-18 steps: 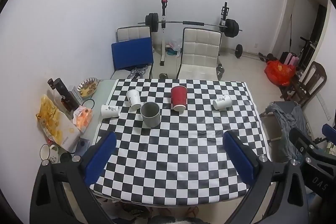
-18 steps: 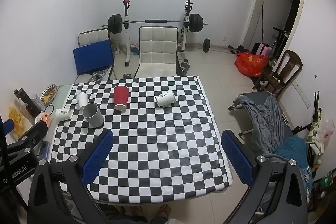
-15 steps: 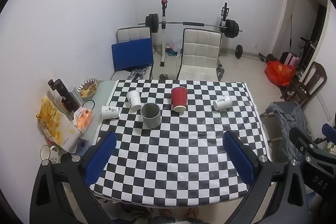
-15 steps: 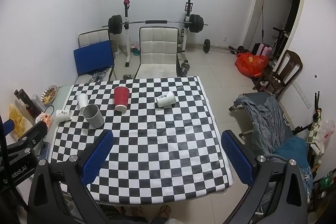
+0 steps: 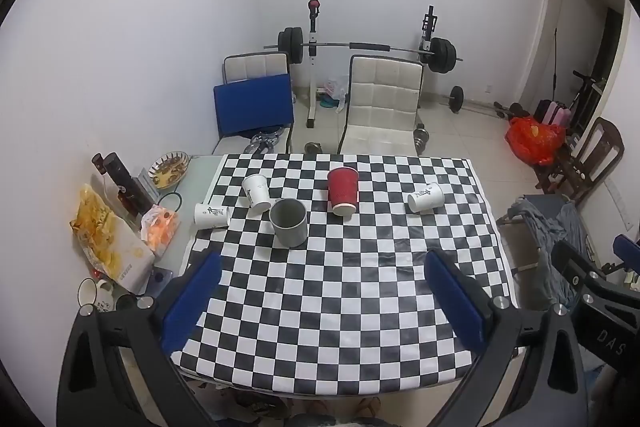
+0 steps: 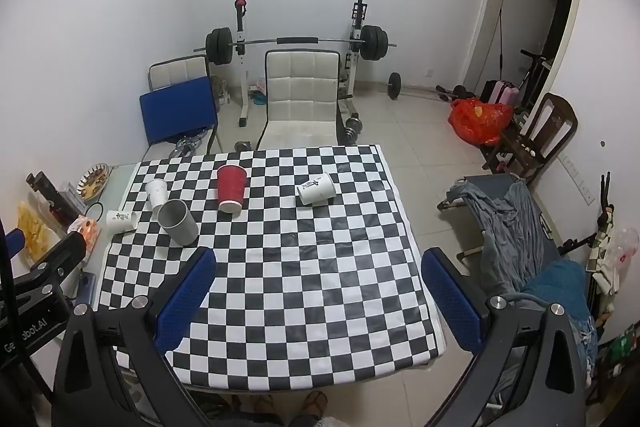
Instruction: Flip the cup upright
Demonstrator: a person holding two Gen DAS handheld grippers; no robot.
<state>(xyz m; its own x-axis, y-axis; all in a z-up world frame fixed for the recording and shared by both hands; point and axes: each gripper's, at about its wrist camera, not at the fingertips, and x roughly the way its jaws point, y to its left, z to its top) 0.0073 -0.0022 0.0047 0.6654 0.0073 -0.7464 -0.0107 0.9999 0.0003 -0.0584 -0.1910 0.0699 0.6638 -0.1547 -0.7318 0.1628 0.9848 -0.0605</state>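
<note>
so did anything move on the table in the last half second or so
Nothing visibly changed. Both grippers, left and right, hover open and empty over the near edge of the table; the cups, including the red cup and gray cup, lie where they were.

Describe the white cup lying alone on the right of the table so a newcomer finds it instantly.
Start at the checkered table and find the red cup. To its right, alone, lies a white paper cup on its side, with dark lettering; the other white cups sit at the left edge.
</note>
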